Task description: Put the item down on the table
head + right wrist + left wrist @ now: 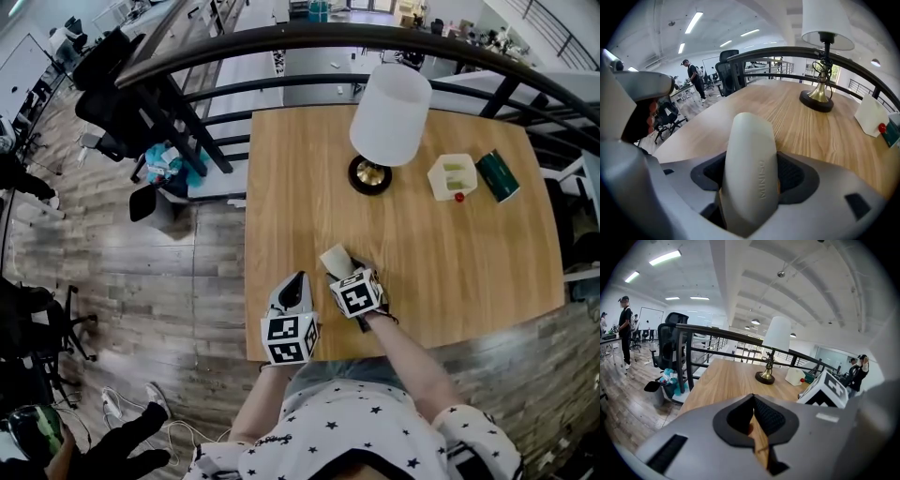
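A smooth off-white oblong case (pixel 751 161) with a faint embossed word sticks out between the pads of my right gripper (pixel 750 180), which is shut on it. In the head view the case (pixel 334 258) pokes forward from the right gripper (pixel 341 270), low over the near middle of the wooden table (pixel 281 187). I cannot tell whether the case touches the wood. Just to its left, near the table's front edge, my left gripper (pixel 297 281) has its jaws together. In its own view the left gripper (pixel 753 420) holds nothing and only a thin wedge of table shows between the pads.
A lamp (pixel 389 117) with a white shade and brass base stands at the table's far middle. A white box (pixel 452 176) with a red knob and a dark green packet (pixel 497 175) lie at the far right. A black railing (pixel 309 42) runs behind the table.
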`<state>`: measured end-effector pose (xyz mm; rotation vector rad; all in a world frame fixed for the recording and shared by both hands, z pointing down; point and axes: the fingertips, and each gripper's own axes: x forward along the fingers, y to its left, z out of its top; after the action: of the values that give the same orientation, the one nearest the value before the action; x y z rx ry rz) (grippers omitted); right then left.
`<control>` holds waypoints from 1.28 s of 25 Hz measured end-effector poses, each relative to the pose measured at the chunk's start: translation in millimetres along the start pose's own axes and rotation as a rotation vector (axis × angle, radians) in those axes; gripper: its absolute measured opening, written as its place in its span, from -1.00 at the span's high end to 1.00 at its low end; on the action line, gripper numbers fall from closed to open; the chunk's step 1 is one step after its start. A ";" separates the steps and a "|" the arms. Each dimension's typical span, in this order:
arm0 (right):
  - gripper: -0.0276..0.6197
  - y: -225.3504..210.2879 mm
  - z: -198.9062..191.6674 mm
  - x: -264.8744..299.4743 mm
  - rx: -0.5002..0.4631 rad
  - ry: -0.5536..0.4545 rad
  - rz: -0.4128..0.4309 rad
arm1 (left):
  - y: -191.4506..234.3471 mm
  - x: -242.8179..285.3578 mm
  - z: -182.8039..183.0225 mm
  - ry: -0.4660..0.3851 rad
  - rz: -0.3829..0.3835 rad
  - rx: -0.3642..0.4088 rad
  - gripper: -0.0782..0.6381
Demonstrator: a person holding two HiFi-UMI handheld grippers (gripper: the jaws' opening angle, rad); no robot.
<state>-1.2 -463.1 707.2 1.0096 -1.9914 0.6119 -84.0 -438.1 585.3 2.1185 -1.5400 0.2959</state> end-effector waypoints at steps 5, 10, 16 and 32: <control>-0.02 -0.5 -0.4 2.7 -0.020 0.009 -0.021 | 4.7 -8.6 -2.3 0.000 -0.004 0.000 0.75; -0.03 0.9 0.4 2.4 -0.016 0.009 -0.023 | 10.3 -21.2 -6.8 0.006 -0.012 0.003 0.75; -0.19 3.9 0.1 -5.3 0.012 -0.071 -0.013 | 8.7 -40.6 -10.8 0.009 -0.030 0.018 0.75; -0.28 48.4 -3.5 -128.6 0.164 -0.439 -0.043 | -20.6 -110.1 -43.0 -0.046 -0.017 0.011 0.75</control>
<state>6.6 -377.4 600.0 1.3776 -2.3168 0.5725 -96.8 -320.2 566.6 2.1597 -1.5480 0.2516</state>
